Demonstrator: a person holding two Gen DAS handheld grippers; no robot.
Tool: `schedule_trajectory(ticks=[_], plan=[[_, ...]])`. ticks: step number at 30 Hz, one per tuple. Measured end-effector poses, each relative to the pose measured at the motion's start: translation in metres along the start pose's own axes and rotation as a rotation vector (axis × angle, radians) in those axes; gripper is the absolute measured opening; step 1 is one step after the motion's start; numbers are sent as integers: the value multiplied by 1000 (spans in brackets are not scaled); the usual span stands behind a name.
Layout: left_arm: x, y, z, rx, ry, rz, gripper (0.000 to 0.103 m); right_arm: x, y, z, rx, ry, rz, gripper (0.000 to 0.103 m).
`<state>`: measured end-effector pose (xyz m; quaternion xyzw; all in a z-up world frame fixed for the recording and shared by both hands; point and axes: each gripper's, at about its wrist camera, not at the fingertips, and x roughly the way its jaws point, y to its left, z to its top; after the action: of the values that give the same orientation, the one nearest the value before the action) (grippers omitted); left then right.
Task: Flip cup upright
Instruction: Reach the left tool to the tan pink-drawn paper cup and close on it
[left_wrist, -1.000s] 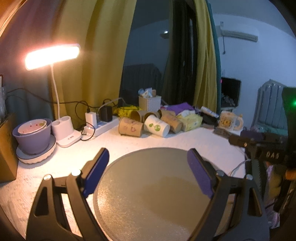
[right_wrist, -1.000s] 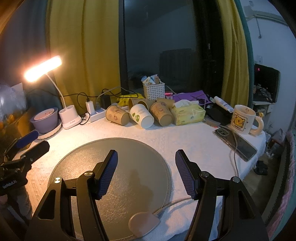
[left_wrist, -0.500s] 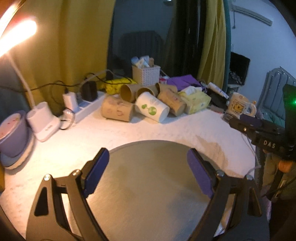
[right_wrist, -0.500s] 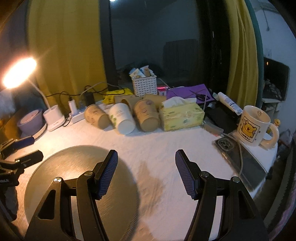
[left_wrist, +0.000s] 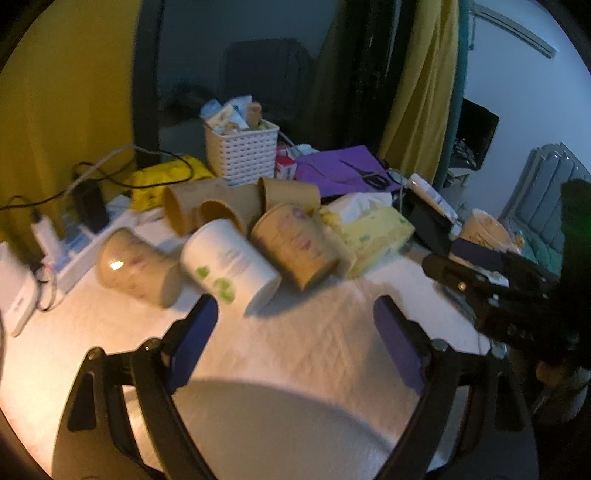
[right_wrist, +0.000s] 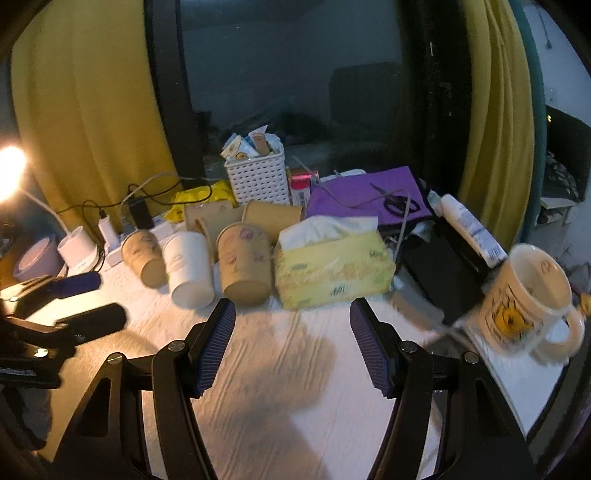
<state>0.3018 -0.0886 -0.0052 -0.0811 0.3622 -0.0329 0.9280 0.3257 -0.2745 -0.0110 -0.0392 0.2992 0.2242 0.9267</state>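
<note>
Several paper cups lie on their sides in a row on the white cloth: a brown cup (left_wrist: 138, 267) at left, a white cup with green print (left_wrist: 229, 264) in the middle, a brown cup (left_wrist: 295, 247) at right, and more brown cups (left_wrist: 207, 210) behind. The right wrist view shows the same row: brown cup (right_wrist: 144, 256), white cup (right_wrist: 188, 267), brown cup (right_wrist: 243, 262). My left gripper (left_wrist: 295, 325) is open and empty, just short of the white cup. My right gripper (right_wrist: 291, 325) is open and empty, in front of the right brown cup and tissue box.
A yellow tissue box (right_wrist: 332, 267) lies right of the cups. A white basket (right_wrist: 258, 177), purple folder with scissors (right_wrist: 369, 195), power strip with cables (left_wrist: 74, 236) stand behind. A cartoon mug (right_wrist: 524, 302) stands at right. A round grey mat (left_wrist: 277, 424) lies near.
Both grippers have moved forward toward the row of cups, off the round mat. The cups now fill much more of both views. Both stayed open.
</note>
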Motion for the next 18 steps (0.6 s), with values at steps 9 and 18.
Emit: schedule_trajectory(ticks=[9, 18], plan=[[62, -6, 39, -44, 56, 2, 87, 32, -35, 25, 34, 11, 10, 68], [116, -3, 52, -99, 192, 38, 87, 51, -54, 27, 79, 10, 52, 68]])
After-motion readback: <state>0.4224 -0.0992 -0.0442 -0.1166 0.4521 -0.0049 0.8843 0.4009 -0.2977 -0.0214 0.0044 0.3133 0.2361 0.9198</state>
